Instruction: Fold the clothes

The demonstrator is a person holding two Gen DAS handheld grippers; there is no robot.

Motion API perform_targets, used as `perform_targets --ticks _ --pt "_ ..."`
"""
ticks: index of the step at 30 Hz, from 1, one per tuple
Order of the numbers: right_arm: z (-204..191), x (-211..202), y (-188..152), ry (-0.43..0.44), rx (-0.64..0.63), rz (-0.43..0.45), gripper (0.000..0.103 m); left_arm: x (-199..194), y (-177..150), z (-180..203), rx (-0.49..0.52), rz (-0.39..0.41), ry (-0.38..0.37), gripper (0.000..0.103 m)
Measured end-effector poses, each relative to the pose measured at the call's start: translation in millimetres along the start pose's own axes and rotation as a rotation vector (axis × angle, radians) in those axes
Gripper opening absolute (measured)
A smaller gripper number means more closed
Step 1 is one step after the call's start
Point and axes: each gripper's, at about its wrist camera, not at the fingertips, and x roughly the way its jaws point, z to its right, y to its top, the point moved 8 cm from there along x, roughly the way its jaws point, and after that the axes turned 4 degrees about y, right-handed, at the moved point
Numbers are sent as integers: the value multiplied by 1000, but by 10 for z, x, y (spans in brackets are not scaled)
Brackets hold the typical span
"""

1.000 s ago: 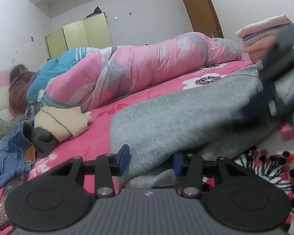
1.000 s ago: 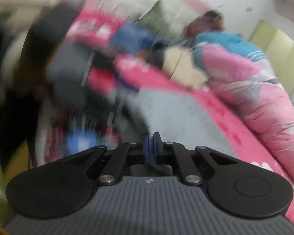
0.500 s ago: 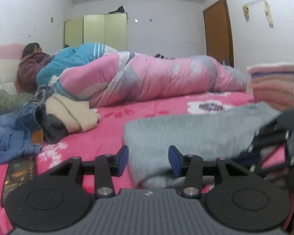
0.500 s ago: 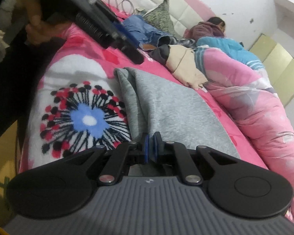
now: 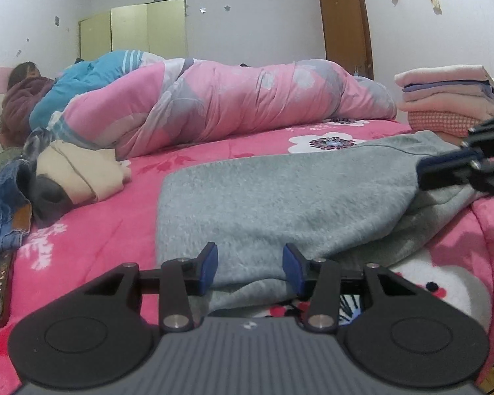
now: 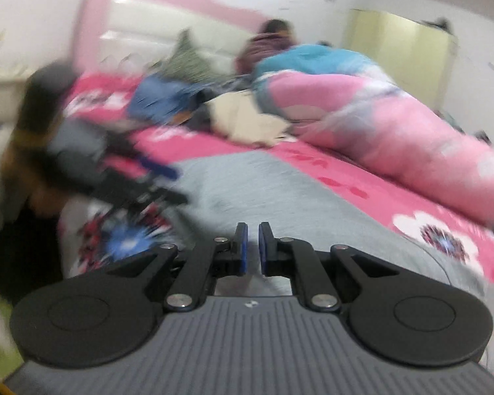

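Grey fleece garment (image 5: pixel 280 194), plain. Bed cover (image 5: pixel 92 230) hot pink, white flowers with dark purple centres. Quilt (image 5: pixel 220 105) pink with grey and white floral patches, turquoise end with white stripes. Beige garment (image 5: pixel 79 174); blue denim (image 5: pixel 3 217). Folded stack (image 5: pixel 448 98) pale pink, lilac, red-and-white check lowest. Wardrobe (image 5: pixel 138 33) pale yellow; door (image 5: pixel 344 19) brown. Claw pads blue on black fingers (image 5: pixel 209 265).

My right wrist view is motion-blurred; the left gripper (image 6: pixel 168 181) smears there. The right gripper (image 5: pixel 421 172) is cropped by the left view's edge.
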Motion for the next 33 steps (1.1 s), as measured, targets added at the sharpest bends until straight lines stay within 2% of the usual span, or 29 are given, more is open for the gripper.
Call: perform_targets --ticks 1,8,13,16,19,22,25,28,31,33 --pt "59 -1 -4 -12 35 7 6 -1 0 0 5 -1 3 46" --pt "19 96 -392 20 33 -139 6 -121 22 -46 1 -1 12 47" --pt "158 -111 -164 -40 32 -81 7 -309 164 -133 -18 39 16 48" --pt "148 -120 52 -23 40 1 7 -383 322 -57 0 92 -12 49" --pt "41 14 156 20 26 26 7 -322 425 158 56 111 -59 50" --pt "-59 180 31 47 1 -19 7 -173 331 373 110 69 -121 51" --pt "-68 330 -243 60 -21 -128 7 -24 94 499 164 -17 -138 51" --pt "19 281 -321 61 23 -117 7 -33 -24 508 152 -9 -131 53" --pt "150 244 -257 39 77 -141 10 -47 -57 495 136 -16 -136 54" --pt "222 210 -103 50 135 -96 10 -44 -75 494 140 -18 -134 54"
